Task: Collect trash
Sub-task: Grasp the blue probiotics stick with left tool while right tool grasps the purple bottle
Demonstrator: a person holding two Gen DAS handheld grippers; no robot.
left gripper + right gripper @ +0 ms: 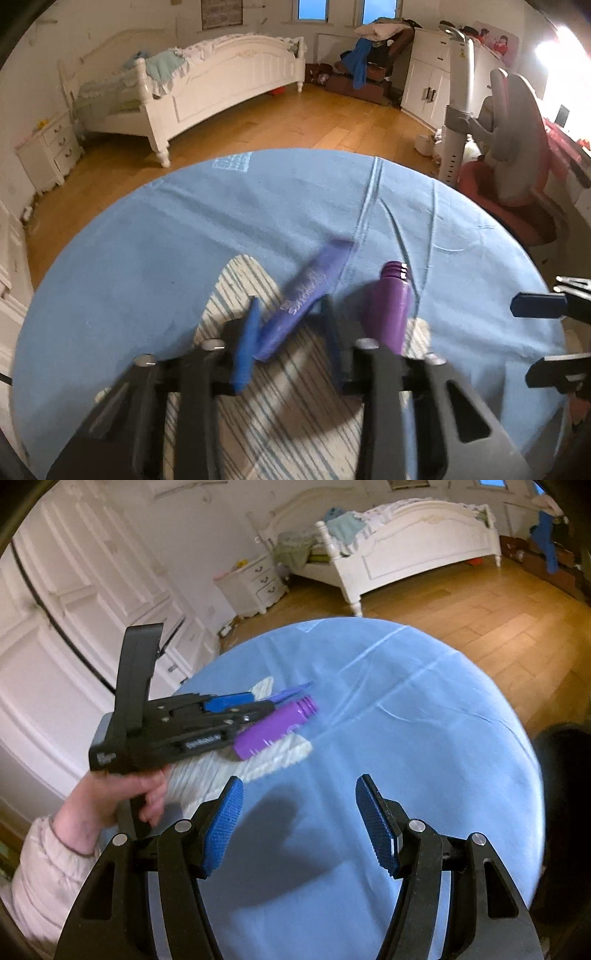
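A flat violet-blue tube lies between my left gripper's blue fingers, above a white striped cloth; the jaws stand a little apart around it and contact is blurred. A purple bottle with a ribbed neck lies on the cloth just right of that gripper. In the right wrist view the left gripper is over the cloth with the tube's tip beyond it and the purple bottle beside it. My right gripper is open and empty over the blue cloth.
A round table under a light blue tablecloth holds everything. Beyond it are a wooden floor, a white bed, a nightstand, white cabinets and a red-seated chair at the right.
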